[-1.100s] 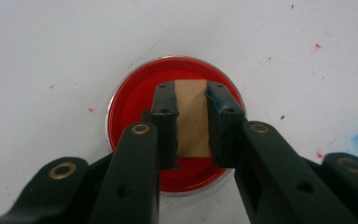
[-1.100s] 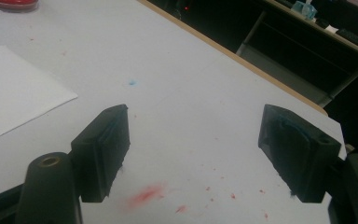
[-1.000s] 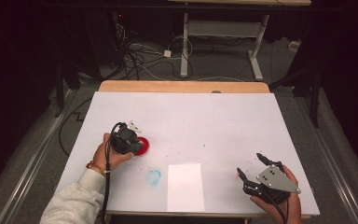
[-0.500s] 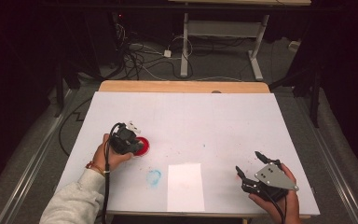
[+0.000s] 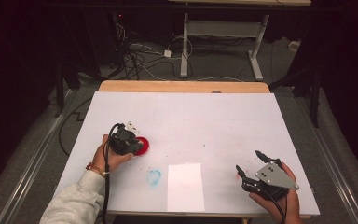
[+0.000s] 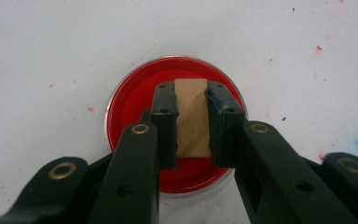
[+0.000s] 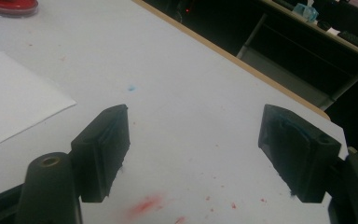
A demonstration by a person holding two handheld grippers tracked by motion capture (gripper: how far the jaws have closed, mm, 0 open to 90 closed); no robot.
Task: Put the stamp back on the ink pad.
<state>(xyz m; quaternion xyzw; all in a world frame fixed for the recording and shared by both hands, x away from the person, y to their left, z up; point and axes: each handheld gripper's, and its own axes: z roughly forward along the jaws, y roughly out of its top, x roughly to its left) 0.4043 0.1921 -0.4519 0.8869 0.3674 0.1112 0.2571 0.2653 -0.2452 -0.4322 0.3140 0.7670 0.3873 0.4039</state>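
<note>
White tabletop [image 5: 205, 121]: wooden block [image 6: 192, 116] clamped in left tool [image 6: 193, 121] above red dish [image 6: 135, 100].

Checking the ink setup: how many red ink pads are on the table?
1. The red ink pad sits left of centre on the white table, under the left gripper, which clamps a wooden stamp block over it. No other in sight.

Left tool [image 6: 192, 116] clamped, pointing down; right tool [image 7: 193, 154] gaping wide.

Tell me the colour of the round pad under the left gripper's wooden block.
Red; the pad shows best in the left gripper view.
</note>
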